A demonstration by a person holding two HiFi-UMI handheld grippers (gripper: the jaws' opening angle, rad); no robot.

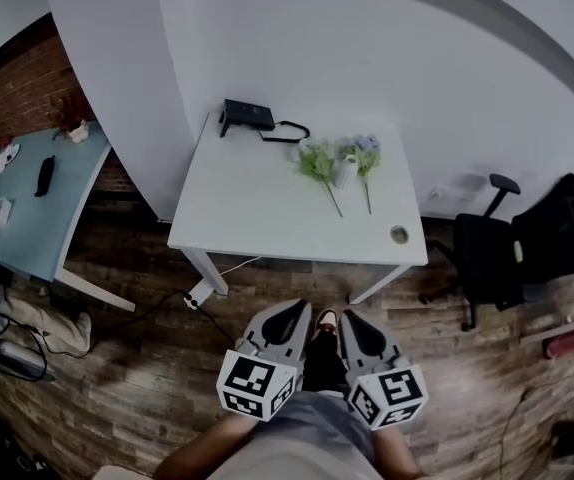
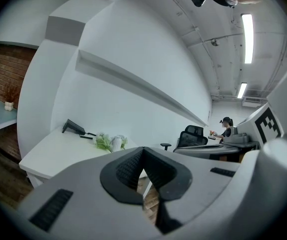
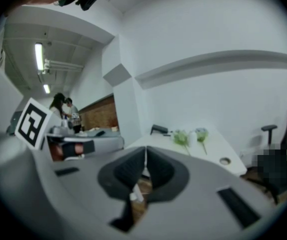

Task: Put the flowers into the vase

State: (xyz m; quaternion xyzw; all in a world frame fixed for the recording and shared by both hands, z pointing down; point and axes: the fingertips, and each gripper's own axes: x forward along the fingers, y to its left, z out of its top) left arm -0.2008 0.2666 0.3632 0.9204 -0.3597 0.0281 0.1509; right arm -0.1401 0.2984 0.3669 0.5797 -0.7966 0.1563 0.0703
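Note:
On the white table (image 1: 257, 208) lie two stems of pale flowers, one (image 1: 317, 161) left of a small white vase (image 1: 345, 171) and one (image 1: 367, 154) right of it. The left gripper view shows the flowers (image 2: 103, 141) and vase (image 2: 116, 143) far off, and the right gripper view shows the same flowers (image 3: 181, 137) and vase (image 3: 192, 137). My left gripper (image 1: 295, 310) and right gripper (image 1: 351, 317) hang side by side over the wooden floor, short of the table's near edge. Both are shut with nothing between their jaws.
A black device (image 1: 247, 116) with a cable sits at the table's back left, and a round hole (image 1: 399, 234) at its front right. A black office chair (image 1: 489, 256) and dark bag (image 1: 567, 223) stand to the right. A blue table (image 1: 37, 203) is at left.

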